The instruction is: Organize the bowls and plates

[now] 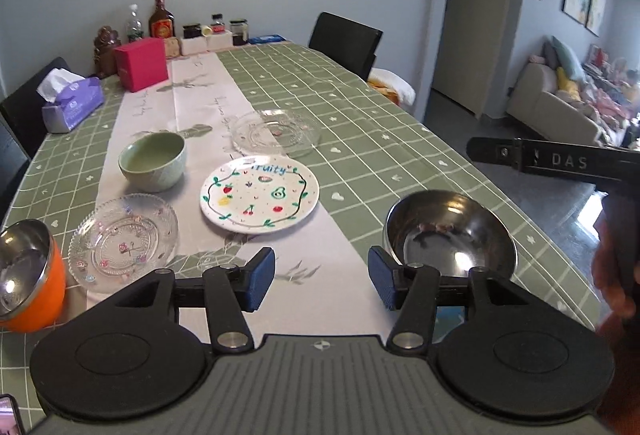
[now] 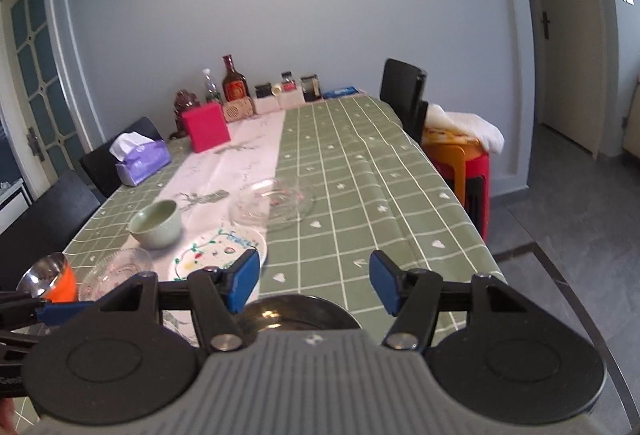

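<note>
While both sets of jaws stand parted with nothing between them, the left gripper fills the bottom of the left wrist view and the right gripper the bottom of the right wrist view.

On the bench, covered by a green checked cloth with a pale runner, the dishes lie apart from one another. A steel bowl sits at the lower right of the left wrist view, just behind the right blue pad of the left gripper; in the right wrist view it shows at bottom centre, partly hidden by the gripper body. An orange bowl with a steel inside sits tilted at the left edge. Just right of it lies a small glass plate, and above that stands a green bowl. A white plate painted with fruit lies at the centre of the frame, and a larger glass plate lies just above it.

Toward the upper left of the left wrist view stand a tissue box, a red box and a row of bottles and jars against the wall. A black chair stands at the far right side of the bench. At the right edge of that view, part of the right gripper and a hand are visible.
</note>
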`<state>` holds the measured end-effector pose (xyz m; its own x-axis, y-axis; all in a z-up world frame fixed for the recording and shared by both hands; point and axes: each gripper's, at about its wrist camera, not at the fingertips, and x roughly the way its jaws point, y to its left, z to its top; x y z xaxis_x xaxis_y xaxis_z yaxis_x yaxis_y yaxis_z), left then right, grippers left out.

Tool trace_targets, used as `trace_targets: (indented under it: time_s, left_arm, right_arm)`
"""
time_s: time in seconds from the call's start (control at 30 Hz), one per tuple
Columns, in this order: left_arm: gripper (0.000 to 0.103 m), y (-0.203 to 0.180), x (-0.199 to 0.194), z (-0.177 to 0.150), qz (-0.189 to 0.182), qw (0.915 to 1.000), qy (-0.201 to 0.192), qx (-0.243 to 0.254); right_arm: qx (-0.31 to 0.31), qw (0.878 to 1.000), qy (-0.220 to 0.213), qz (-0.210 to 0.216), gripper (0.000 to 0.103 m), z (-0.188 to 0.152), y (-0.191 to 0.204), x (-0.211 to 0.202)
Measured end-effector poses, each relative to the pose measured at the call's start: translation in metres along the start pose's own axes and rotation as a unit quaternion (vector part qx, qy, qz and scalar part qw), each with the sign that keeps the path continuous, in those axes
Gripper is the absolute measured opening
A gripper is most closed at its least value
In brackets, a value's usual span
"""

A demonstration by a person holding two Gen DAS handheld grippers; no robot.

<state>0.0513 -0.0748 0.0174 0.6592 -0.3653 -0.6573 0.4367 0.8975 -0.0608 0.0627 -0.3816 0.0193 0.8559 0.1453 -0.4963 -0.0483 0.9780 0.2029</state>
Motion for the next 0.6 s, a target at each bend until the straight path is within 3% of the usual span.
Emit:
trace_targets:
  time_s: [0.13, 0.33, 0.53, 0.6]
  left_arm:
    - [0.064, 0.038, -0.014, -0.005, -0.017, 0.9997, 0.019, 0.005]
    - [0.062, 0.109, -0.037, -0.004, 0.020, 0.9992, 0.036, 0.006]
    - [0.058, 0.181, -0.061, -0.001, 0.090, 0.9946, 0.048, -0.020]
    - [0.058, 0.202, -0.066, -0.001, 0.092, 0.9934, 0.058, -0.036]
  right_arm:
    - [-0.025, 1.000, 0.015, 0.011, 0.060, -0.001, 0.019, 0.003]
    - [-0.080, 0.994, 0.057, 0.049, 0.060, -0.003, 0.066, 0.014]
    - [-0.150, 0.981, 0.079, 0.097, 0.060, -0.005, 0.130, 0.029]
    - [-0.168, 0.975, 0.090, 0.116, 0.060, -0.006, 0.153, 0.035]
